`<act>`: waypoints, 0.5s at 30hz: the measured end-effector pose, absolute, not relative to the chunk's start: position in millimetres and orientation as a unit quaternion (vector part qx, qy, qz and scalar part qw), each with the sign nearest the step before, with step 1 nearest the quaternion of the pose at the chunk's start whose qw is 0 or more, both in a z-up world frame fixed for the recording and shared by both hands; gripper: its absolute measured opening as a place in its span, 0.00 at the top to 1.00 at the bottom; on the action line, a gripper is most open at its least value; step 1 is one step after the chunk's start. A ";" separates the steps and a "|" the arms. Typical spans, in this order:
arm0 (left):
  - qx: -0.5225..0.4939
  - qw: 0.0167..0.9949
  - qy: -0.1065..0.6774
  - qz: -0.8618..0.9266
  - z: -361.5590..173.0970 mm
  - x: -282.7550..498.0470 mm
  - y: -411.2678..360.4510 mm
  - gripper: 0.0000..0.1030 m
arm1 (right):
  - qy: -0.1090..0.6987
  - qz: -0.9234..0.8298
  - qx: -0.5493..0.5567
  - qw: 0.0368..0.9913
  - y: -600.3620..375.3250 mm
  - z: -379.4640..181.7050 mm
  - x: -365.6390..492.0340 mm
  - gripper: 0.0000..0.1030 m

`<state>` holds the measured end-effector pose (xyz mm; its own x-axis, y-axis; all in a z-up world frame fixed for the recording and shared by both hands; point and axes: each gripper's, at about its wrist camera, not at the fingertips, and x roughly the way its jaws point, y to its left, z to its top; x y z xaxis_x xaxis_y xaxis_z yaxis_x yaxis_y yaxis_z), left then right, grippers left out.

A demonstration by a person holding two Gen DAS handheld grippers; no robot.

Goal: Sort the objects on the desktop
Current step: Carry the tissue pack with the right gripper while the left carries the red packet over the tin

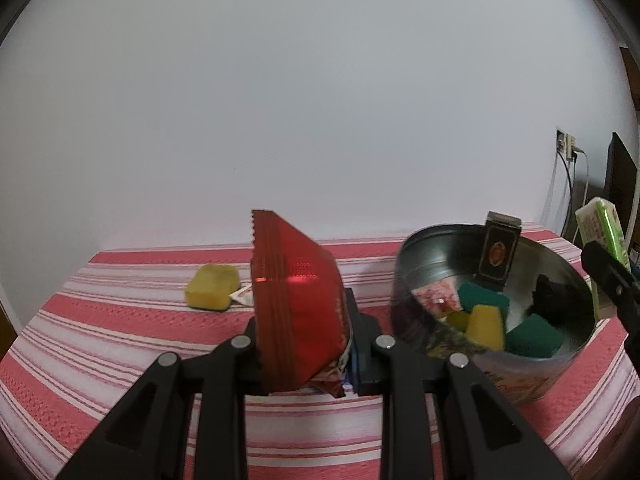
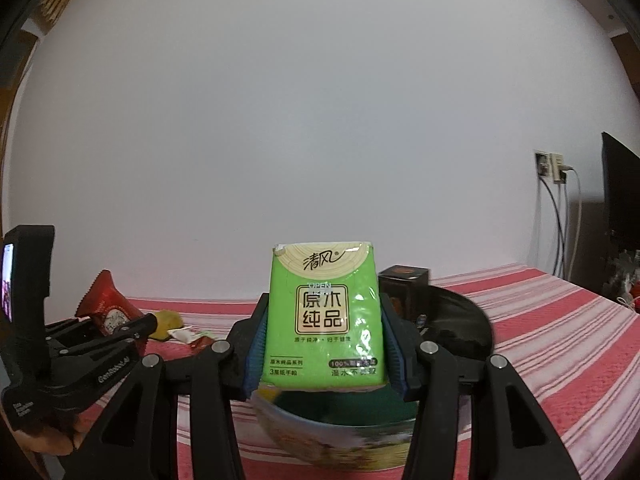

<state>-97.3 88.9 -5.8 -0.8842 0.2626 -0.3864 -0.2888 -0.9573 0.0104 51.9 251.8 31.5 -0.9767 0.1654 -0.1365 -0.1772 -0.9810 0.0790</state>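
Nearest to me, the right gripper (image 2: pixel 324 344) pinches a green tissue pack (image 2: pixel 324 312) upright between its blue pads, right over the rim of the round tin (image 2: pixel 332 436). The left gripper (image 1: pixel 308 344) clamps a red snack packet (image 1: pixel 300 300) edge-on, held above the striped tablecloth (image 1: pixel 120 320) just beside the tin's left wall.

From the left wrist view, the tin (image 1: pixel 420 264) already holds 2 green-and-yellow sponges (image 1: pixel 486 324), a small pink sachet (image 1: pixel 436 298) and a dark box (image 1: pixel 498 254) leaning upright against the far wall. Something black sits at the right inside; I cannot tell what it is.

Farther back on the cloth lie a yellow sponge (image 1: pixel 212 286) and a small white-and-red sachet (image 1: pixel 242 296) touching it.

My reading: this is the drop-off step, with both items carried to the tin. Next, the tissue pack calls for a short lowering and a spreading of the fingers, clear of the upright box. The packet must shift right over the rim before release, and the 2 grippers should go in turn to avoid crowding.
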 end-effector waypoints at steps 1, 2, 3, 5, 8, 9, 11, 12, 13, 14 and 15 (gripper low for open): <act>-0.193 0.143 0.036 0.970 -4.6 -96.4 93.1 0.77 | 0.047 0.993 -0.064 0.089 257.9 30.4 50.3 0.49; -0.192 0.144 0.039 0.970 -4.0 -95.8 97.5 0.77 | 0.048 0.992 -0.064 0.093 262.7 30.7 51.8 0.49; -0.191 0.147 0.041 0.970 -3.1 -95.0 101.2 0.77 | 0.049 0.992 -0.064 0.096 268.3 29.9 50.6 0.49; -0.190 0.153 0.044 0.969 -1.1 -93.3 106.7 0.77 | 0.053 0.991 -0.062 0.104 274.0 32.1 58.6 0.49; -0.188 0.160 0.047 0.968 1.0 -91.6 120.1 0.77 | 0.060 0.990 -0.060 0.115 288.7 34.4 61.6 0.49; -0.188 0.163 0.048 0.967 1.5 -90.8 123.4 0.77 | 0.060 0.990 -0.059 0.117 297.9 32.8 57.1 0.49; -0.187 0.167 0.050 0.967 2.5 -90.2 133.0 0.77 | 0.060 0.989 -0.055 0.124 307.9 34.1 57.0 0.49; -0.187 0.170 0.052 0.966 3.2 -89.4 136.5 0.77 | 0.059 0.989 -0.053 0.127 310.4 36.0 58.8 0.49; -0.187 0.173 0.052 0.966 4.1 -88.6 140.3 0.77 | 0.059 0.988 -0.052 0.130 316.3 35.8 57.4 0.49; -0.187 0.176 0.053 0.965 4.8 -88.0 144.0 0.77 | 0.059 0.988 -0.051 0.133 323.6 34.7 55.0 0.49; -0.186 0.179 0.054 0.965 5.7 -87.7 147.6 0.77 | 0.059 0.988 -0.049 0.137 328.5 35.6 55.0 0.49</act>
<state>-87.7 147.6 5.7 -0.8664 0.3256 -0.3785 -0.3657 -0.9300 0.0369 55.0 328.5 35.6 -0.9578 0.2639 -0.1136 -0.2756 -0.9558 0.1029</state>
